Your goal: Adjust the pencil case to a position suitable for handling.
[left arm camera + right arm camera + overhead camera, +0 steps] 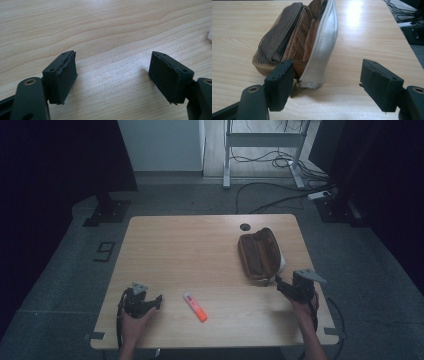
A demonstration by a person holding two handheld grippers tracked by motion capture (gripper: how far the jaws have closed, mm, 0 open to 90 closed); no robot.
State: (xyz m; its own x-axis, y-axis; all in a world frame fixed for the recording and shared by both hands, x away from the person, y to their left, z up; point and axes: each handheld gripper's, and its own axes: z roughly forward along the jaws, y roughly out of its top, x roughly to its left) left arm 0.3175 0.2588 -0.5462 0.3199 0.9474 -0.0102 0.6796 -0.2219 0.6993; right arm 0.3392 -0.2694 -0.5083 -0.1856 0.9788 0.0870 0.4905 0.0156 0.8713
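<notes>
The right gripper (281, 283) sits at the near end of the brown pencil case (259, 255) — its jaws are wide and hold nothing. In the right gripper view the case lies open on the table (367, 37), its white edge (324, 45) just past the left jaw. The left gripper (155, 301) is wide too, with only bare wood between its jaws — an orange marker (195, 307) lies just beside it, toward the right gripper.
</notes>
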